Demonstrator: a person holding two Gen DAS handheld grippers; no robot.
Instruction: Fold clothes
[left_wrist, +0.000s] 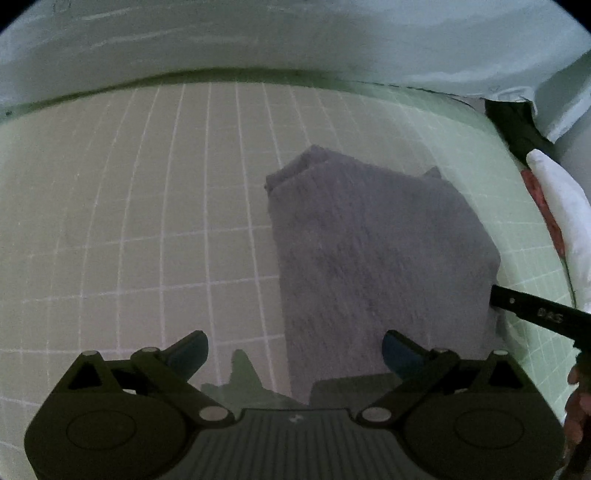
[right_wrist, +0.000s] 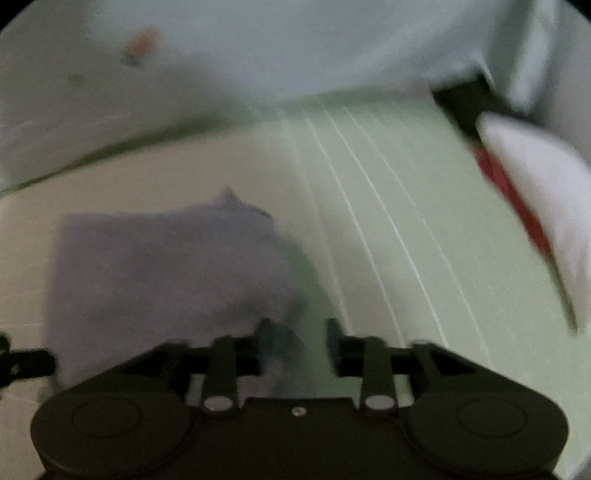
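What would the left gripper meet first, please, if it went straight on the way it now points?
Probably the grey cloth: the open left gripper points over its near left edge on the green mat. Height is unclear.

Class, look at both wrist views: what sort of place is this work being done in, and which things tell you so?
Probably a home folding or craft station, not a factory. A green cutting mat with a white grid covers the surface, a folded grey cloth lies on it, and pale sheeting hangs behind.
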